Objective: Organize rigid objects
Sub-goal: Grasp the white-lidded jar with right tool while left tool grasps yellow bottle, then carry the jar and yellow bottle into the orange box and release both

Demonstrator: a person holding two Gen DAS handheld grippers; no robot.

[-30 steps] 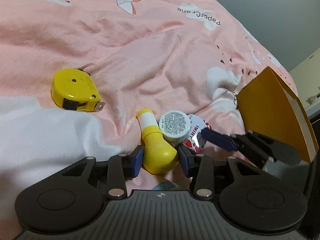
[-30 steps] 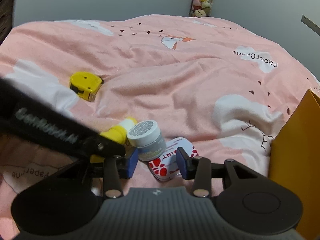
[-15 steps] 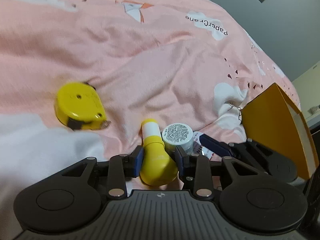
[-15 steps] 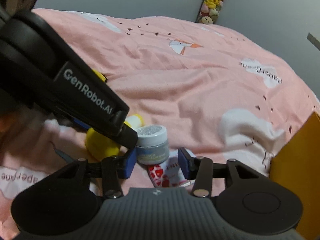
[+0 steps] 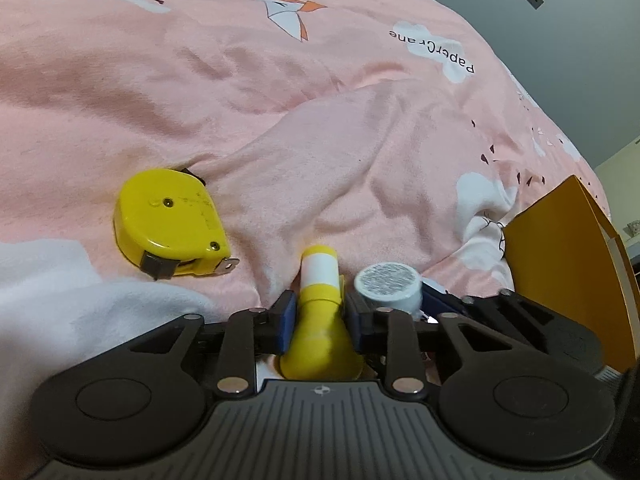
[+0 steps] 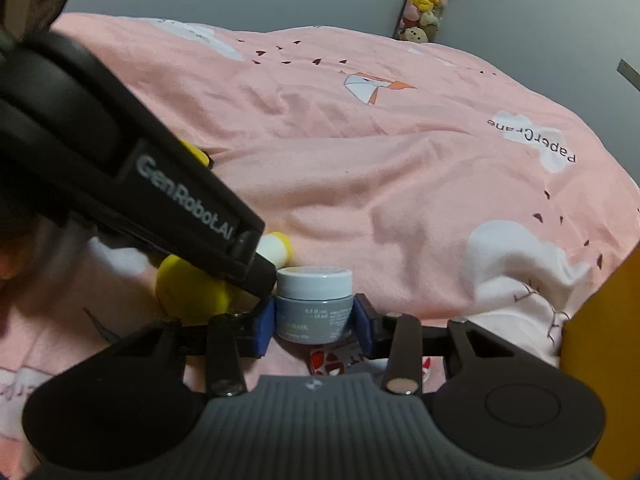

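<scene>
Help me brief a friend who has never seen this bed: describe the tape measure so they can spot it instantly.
On the pink bedspread, look left of the cluster that both grippers are working on. The tape measure lies flat there alone, apart from the yellow bottle and the grey jar. It alone has a rounded yellow case with a metal tab at its mouth.

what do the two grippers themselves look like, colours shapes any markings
Both the left gripper and the right gripper are matte black with blue pads on the fingertips, silver rivets at the finger-link pivots and a ribbed grey base with a small round emblem. White "GenRobot.AI" lettering runs along the left gripper's side. No cables or sleeves show.
</scene>
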